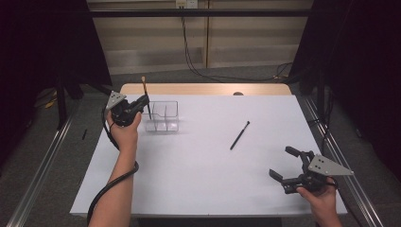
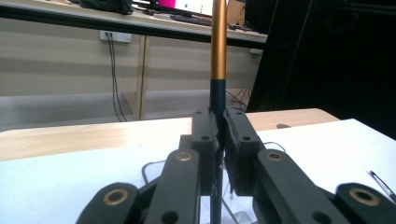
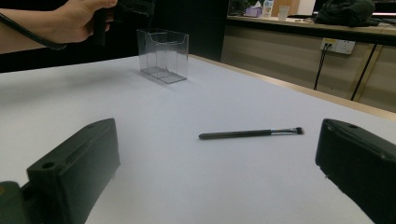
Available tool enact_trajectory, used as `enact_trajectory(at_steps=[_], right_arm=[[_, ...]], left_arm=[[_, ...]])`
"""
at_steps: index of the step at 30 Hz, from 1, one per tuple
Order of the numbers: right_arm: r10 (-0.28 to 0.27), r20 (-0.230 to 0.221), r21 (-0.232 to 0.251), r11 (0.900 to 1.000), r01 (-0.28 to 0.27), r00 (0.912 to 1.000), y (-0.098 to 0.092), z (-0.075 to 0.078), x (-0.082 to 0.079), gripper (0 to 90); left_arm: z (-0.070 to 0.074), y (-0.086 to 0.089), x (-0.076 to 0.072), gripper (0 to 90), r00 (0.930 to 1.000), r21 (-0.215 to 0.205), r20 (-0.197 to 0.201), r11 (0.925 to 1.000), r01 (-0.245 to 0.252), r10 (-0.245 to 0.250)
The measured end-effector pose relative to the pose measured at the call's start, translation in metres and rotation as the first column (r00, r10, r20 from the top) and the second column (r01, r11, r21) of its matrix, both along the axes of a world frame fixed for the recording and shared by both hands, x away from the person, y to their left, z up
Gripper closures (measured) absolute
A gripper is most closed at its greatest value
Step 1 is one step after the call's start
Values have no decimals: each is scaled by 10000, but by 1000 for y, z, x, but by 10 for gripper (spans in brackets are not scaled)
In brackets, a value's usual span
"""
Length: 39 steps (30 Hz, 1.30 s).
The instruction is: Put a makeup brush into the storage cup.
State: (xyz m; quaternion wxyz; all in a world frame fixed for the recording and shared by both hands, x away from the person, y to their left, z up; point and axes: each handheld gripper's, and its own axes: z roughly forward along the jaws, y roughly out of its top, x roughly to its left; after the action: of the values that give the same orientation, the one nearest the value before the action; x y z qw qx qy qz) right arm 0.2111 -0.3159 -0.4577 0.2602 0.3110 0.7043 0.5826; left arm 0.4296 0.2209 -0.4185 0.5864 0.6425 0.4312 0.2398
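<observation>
Gold-handled brush (image 1: 146, 98) clamped upright in left tongs (image 1: 141, 101) over clear organizer (image 1: 163, 117), not yet released; black brush (image 1: 239, 135) left on tabletop (image 1: 198, 170), right tongs (image 1: 289, 166) wide, empty.

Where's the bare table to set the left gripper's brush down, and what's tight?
Free: the wide white sheet between the clear organizer and the right gripper, near side of the black brush; also the far right corner beyond that brush. Tight: the far left, where the left gripper holds the gold-handled brush upright beside the organizer.
</observation>
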Motion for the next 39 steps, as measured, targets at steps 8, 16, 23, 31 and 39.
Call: enact_trajectory(at_steps=[8,16,23,31,39], right_arm=[[33,-3,-19,10000,-33,10000,1,0,0,0],[53,-12,-43,10000,-53,10000,2,0,0,0],[48,-23,-49,10000,-48,10000,2,0,0,0],[76,-32,-64,10000,-76,10000,3,0,0,0],[91,-49,-106,9999,-91,9999,3,-1,0,0]], left_arm=[[-1,1,-4,627,9999,-71,9,9999,149,-149],[4,2,-12,473,9984,-81,255,9987,499,-496],[3,1,-21,373,9958,-164,341,9962,852,-846],[2,2,-29,287,9924,-103,460,9933,1150,-1144],[2,-1,-37,189,9832,-32,569,9848,1739,-1735]])
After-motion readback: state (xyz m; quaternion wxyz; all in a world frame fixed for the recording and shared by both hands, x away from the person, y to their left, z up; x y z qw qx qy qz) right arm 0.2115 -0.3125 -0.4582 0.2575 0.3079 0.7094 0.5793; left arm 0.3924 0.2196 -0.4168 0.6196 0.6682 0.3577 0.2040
